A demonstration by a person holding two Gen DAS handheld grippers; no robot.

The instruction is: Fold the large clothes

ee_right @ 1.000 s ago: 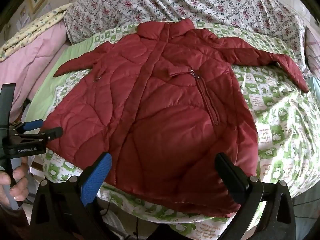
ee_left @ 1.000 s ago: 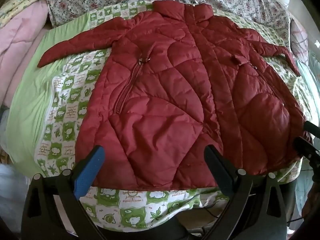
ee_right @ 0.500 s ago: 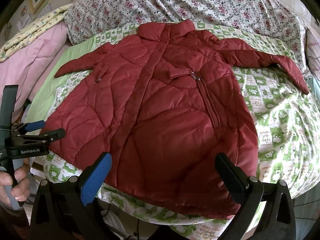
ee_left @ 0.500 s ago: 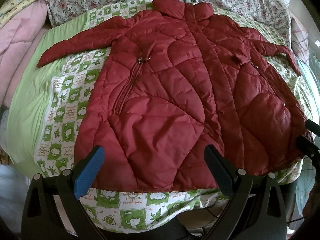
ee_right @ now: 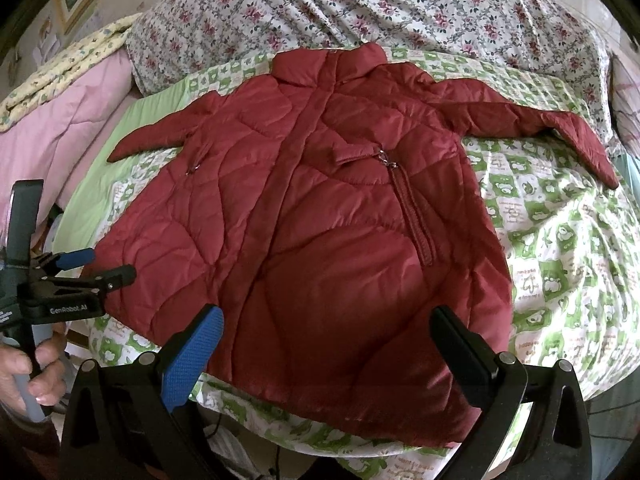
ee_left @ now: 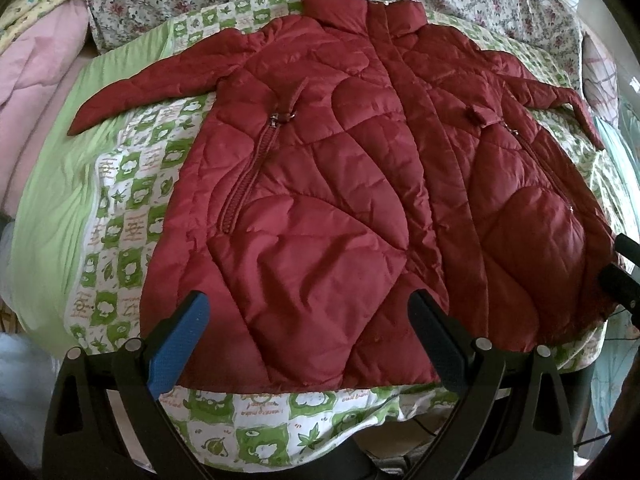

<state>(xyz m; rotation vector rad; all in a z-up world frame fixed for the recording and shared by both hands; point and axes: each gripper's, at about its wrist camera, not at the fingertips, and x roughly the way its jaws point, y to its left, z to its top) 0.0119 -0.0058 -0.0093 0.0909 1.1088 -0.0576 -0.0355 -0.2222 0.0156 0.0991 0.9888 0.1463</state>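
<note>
A dark red quilted jacket (ee_left: 360, 200) lies flat and face up on the bed, collar at the far side, both sleeves spread outward, hem at the near edge. It also shows in the right wrist view (ee_right: 320, 220). My left gripper (ee_left: 308, 320) is open and empty, hovering over the hem's left half. My right gripper (ee_right: 326, 336) is open and empty, over the hem's right half. The left gripper also shows at the left edge of the right wrist view (ee_right: 92, 272). The right gripper's fingertips (ee_left: 620, 280) show at the right edge of the left wrist view.
The bed has a green and white patterned sheet (ee_left: 128, 240) with its near edge just below the hem. A floral quilt (ee_right: 400, 8) lies behind the collar. Pink bedding (ee_right: 60, 120) is piled at the left.
Both grippers have drifted slightly closer to the jacket's hem. The jacket has not moved.
</note>
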